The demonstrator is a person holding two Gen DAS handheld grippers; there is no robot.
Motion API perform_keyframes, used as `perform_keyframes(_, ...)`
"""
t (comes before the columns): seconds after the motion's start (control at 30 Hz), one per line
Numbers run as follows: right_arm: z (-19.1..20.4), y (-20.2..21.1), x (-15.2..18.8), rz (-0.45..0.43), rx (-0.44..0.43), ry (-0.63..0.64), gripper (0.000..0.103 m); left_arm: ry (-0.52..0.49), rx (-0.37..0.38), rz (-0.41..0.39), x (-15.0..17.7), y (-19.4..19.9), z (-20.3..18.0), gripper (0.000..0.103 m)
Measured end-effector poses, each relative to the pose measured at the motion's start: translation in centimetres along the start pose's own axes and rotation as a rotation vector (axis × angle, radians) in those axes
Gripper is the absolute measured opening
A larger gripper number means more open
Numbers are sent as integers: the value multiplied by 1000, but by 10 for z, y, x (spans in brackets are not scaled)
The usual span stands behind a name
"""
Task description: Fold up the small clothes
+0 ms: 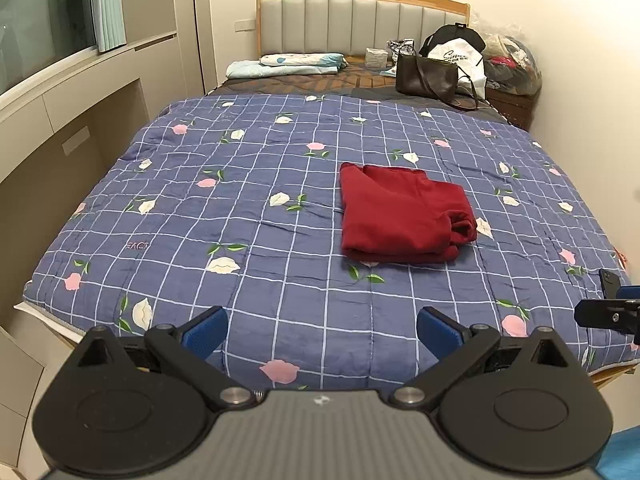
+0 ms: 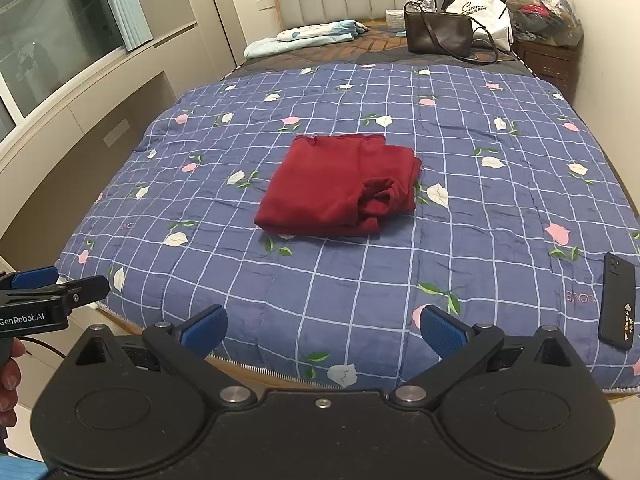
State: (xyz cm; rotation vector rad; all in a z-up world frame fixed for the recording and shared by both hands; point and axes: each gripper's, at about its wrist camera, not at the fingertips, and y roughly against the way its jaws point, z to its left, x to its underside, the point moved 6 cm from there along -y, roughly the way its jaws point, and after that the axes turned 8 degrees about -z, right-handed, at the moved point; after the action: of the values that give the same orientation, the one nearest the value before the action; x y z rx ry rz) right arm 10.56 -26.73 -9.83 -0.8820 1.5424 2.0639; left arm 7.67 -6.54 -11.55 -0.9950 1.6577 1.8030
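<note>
A dark red garment (image 1: 404,216) (image 2: 340,184) lies folded into a compact rectangle on the blue checked floral quilt (image 1: 240,200) (image 2: 480,200), with a rolled bit of fabric at its near right corner. My left gripper (image 1: 322,330) hangs open over the quilt's near edge, well short of the garment, nothing between its blue pads. My right gripper (image 2: 322,330) is open too, held back at the bed's foot, and holds nothing. Each gripper shows at the edge of the other's view.
A black phone (image 2: 616,300) lies on the quilt's near right corner. At the headboard end sit a brown handbag (image 1: 426,74), a white bag (image 1: 460,60), folded light-blue bedding (image 1: 288,64) and a bag of clothes (image 1: 516,64). A wall with a window (image 2: 48,40) runs along the left.
</note>
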Motion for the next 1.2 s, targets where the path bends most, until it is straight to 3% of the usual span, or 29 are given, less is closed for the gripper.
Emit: perform_keyframes(1.2, -6, 0, 3, 6, 15, -2, 102, 9, -4, 17, 2, -6, 2, 103)
